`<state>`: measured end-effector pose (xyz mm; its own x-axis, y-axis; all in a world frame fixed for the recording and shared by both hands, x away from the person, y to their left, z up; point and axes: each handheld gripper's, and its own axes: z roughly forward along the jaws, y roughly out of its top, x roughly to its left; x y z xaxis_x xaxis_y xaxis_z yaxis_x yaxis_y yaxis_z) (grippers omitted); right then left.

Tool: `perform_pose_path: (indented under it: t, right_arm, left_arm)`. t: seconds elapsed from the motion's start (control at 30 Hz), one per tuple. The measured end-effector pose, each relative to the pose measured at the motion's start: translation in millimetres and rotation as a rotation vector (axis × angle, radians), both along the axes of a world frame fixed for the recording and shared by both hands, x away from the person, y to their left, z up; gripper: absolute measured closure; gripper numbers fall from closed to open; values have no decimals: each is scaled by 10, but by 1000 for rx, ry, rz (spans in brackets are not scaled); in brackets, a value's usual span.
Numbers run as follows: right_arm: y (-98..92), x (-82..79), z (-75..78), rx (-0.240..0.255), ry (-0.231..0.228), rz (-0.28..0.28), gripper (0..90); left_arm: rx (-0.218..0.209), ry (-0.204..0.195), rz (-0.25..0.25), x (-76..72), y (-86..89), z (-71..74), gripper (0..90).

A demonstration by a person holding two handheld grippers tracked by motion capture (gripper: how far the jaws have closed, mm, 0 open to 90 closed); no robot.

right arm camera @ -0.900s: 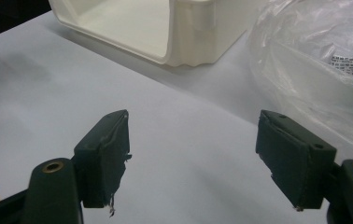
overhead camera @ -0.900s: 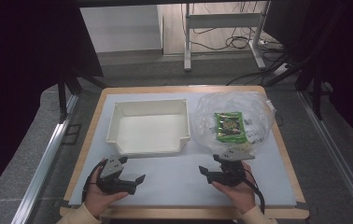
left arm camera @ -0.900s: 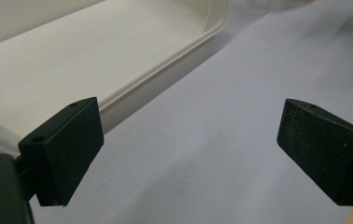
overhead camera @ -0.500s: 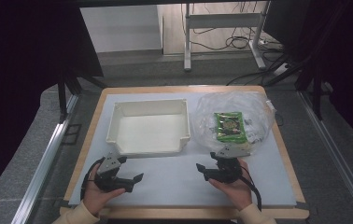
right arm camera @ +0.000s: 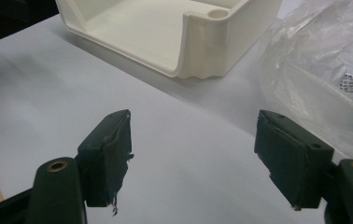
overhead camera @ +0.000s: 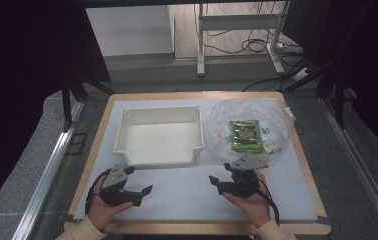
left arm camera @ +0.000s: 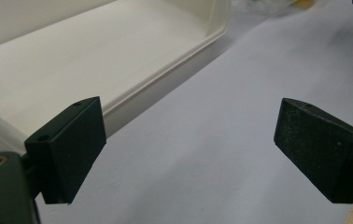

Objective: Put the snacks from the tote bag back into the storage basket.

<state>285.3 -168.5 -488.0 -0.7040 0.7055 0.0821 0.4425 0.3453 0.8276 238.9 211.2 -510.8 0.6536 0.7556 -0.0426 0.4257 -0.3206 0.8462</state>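
- Both claws sit low at our edge of the table [overhead camera: 297, 197], nothing in either.
- Left claw [overhead camera: 146, 191]: jaws spread wide over bare sheet in the left gripper view, empty. Tray [left arm camera: 95, 56] is just ahead and off to its left side, not touching.
- Right claw [overhead camera: 214, 181]: also spread about as wide as it goes, nothing between the pads [right arm camera: 109, 154]. Tray corner [right arm camera: 212, 42] is ahead-left of it, bag [right arm camera: 324, 70] ahead-right and close, prob just short of touching.
- What changed vs a sec ago: not much tbh. Both hands slid back a bit toward us and out to the sides; the left one [overhead camera: 104, 210] ended up lower-left of where it was. Tray and bag haven't budged.
- The green packet [overhead camera: 246, 136] is inside the clear bag, beyond the right claw and slightly to its right, lying flat. Bag looks crumpled and loose around it.
- What we make of it: looks like a reset or start pose, no grab started yet. We'd guess the job is getting that packet out of the bag and into the tray, w/ the right claw nearest to it.
- Watch out: the thin plastic will prob slip or bunch up, so we might need the left claw to hold the bag while the right goes for the packet.
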Motion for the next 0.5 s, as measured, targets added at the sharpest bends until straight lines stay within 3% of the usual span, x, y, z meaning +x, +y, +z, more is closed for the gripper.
perform_pose_path:
  t: [0.5]
  right_arm:
    - [21,131,25,1,17,20,278]
  left_arm:
    - [13,-22,13,4,-10,3,90]
